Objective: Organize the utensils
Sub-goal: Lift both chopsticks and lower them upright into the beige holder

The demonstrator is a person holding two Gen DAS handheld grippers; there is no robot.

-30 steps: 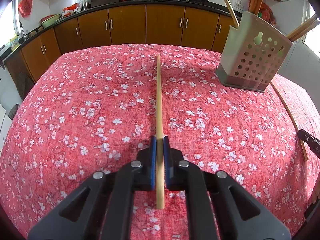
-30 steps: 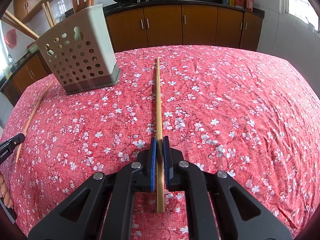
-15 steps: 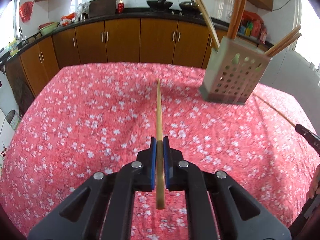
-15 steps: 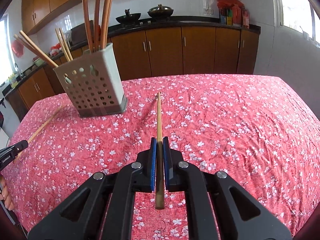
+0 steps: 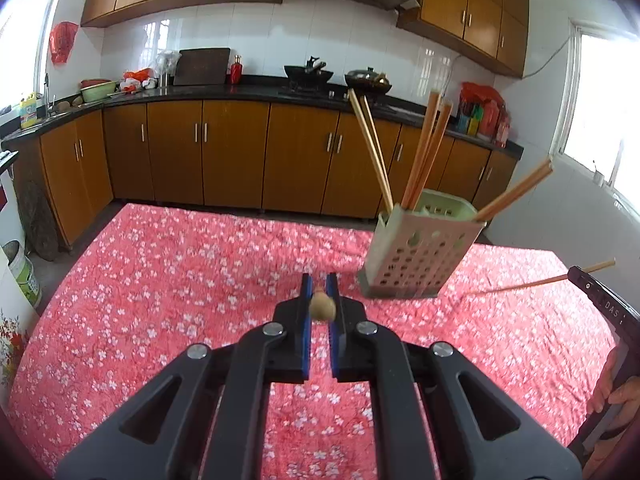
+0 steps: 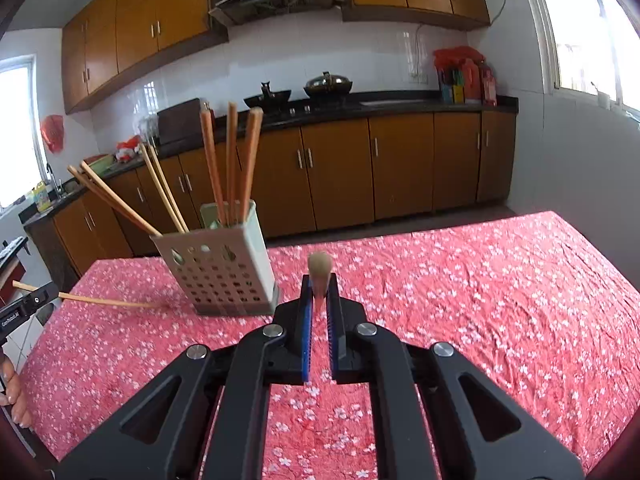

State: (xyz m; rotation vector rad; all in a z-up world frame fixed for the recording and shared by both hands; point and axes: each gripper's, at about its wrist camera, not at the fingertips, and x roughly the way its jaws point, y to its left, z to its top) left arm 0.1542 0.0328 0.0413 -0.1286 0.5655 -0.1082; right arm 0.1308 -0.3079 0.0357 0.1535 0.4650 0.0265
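My left gripper [image 5: 319, 294] is shut on a wooden chopstick [image 5: 323, 307], seen end-on and raised above the red floral table. My right gripper [image 6: 319, 294] is shut on another wooden chopstick [image 6: 319, 270], also end-on. A perforated utensil holder [image 5: 420, 252] with several chopsticks stands right of the left gripper; in the right wrist view it [image 6: 218, 268] stands to the left. The right gripper's chopstick shows at the right of the left wrist view [image 5: 532, 282]. The left gripper's chopstick shows at the left of the right wrist view [image 6: 100, 301].
The table has a red floral cloth [image 5: 180, 280]. Brown kitchen cabinets [image 5: 240, 156] and a black counter with woks lie beyond the far edge. A bucket [image 5: 24, 276] stands on the floor at the left.
Both grippers have lifted and tilted up with their chopsticks, which now point at the cameras end-on. The view shows more kitchen wall and the holder from higher up.
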